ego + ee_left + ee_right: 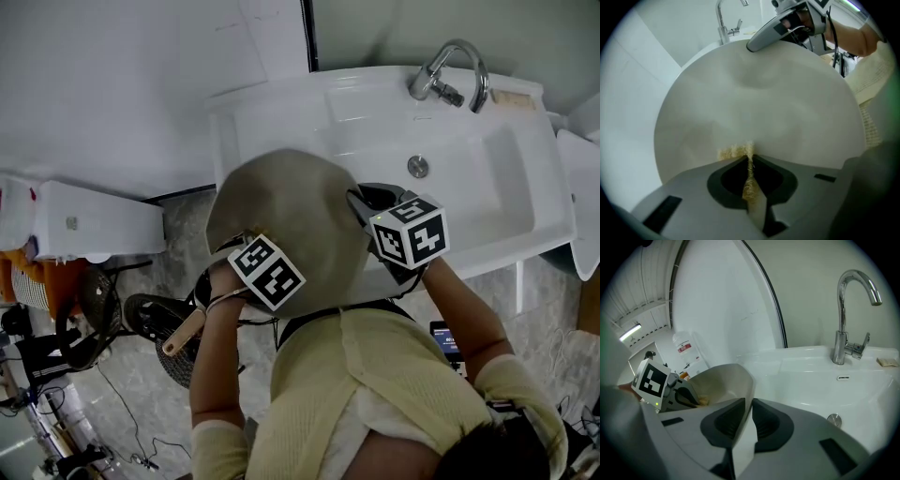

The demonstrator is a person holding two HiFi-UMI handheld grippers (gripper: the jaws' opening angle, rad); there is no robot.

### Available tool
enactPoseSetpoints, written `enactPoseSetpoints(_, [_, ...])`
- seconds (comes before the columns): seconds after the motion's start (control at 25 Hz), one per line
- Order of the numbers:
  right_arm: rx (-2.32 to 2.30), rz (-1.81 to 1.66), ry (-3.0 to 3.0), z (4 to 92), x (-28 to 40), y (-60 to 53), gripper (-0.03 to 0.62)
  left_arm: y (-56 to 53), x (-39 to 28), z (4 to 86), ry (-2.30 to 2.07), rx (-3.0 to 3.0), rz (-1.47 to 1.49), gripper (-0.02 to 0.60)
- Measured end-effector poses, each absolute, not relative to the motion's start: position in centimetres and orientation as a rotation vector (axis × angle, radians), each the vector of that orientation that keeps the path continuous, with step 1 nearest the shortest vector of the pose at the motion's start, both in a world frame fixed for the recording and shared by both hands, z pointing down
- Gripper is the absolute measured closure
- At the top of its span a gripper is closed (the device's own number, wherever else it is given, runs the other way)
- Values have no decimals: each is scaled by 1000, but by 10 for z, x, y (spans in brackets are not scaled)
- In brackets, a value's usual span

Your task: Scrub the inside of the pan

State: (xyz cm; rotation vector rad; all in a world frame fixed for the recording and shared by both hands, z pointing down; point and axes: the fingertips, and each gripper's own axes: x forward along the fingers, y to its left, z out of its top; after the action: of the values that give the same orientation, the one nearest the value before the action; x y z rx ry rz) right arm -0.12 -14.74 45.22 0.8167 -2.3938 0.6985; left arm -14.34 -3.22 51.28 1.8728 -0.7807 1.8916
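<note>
A cream-coloured pan (286, 220) is held tilted over the near left edge of the white sink (487, 187), its underside towards the head view. Its pale inside (759, 93) fills the left gripper view. My left gripper (749, 157) is shut on a yellow scrub pad (749, 185), and the pad's frayed end touches the pan's inner surface. My right gripper (748, 401) is shut on the pan's rim (747, 380), one jaw inside and one outside. From the right gripper view the left gripper (679, 397) shows inside the pan.
A chrome faucet (450, 70) stands at the sink's back, with the drain (418, 166) below it. A small sponge (514, 97) lies on the back ledge. A white unit (84, 220) stands at the left, with a fan (164, 337) and cables on the floor.
</note>
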Motion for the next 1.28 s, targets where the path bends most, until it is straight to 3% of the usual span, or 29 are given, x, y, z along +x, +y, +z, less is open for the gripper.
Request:
enactPoseSetpoints(0.4, [823,700,-2390,452,-1,-147,546,-80,-163,514,-1096,1875,1950,500])
enactPoseSetpoints(1.28, [836,705,-2387,452,-1,-148,546,-130,-125,518,-1139,2006,1900,500])
